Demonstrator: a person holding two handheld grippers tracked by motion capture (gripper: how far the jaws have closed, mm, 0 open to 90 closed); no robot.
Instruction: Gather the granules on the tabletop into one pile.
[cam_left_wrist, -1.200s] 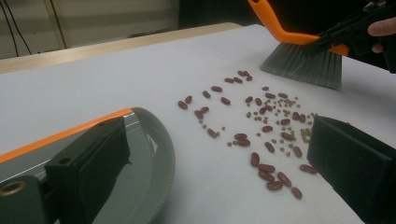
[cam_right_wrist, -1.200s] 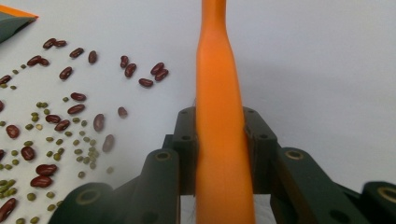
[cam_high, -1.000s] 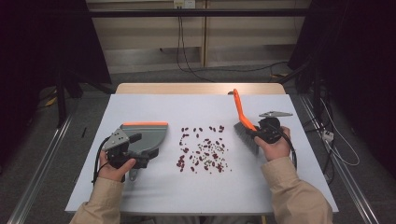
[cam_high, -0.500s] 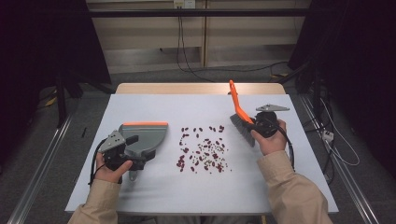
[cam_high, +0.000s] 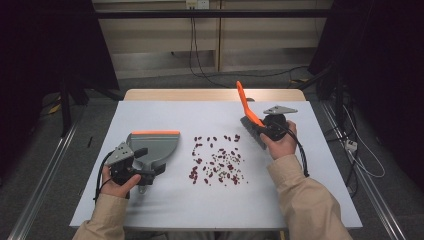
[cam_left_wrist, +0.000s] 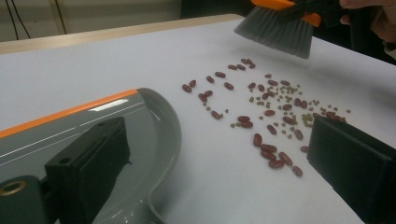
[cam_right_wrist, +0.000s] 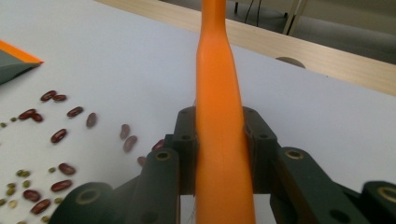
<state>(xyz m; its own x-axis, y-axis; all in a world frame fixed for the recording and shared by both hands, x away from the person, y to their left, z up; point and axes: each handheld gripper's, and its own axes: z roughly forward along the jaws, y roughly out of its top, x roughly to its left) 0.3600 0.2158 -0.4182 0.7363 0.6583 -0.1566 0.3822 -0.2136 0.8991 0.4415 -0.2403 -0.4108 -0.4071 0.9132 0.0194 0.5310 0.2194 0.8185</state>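
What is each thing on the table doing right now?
Brush: clamped in the right tongs, bristles just off the table.
Dustpan: flat on the table, empty; left tongs at its handle, grip unclear.
Beans: scattered loose between dustpan and brush.
Table: white top, beans spilled mid-way.

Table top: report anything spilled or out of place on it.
Dark red beans mixed with small green ones lie scattered loose on the white table, between the grey orange-edged dustpan and the grey-bristled orange-handled brush. Nothing else stands out.
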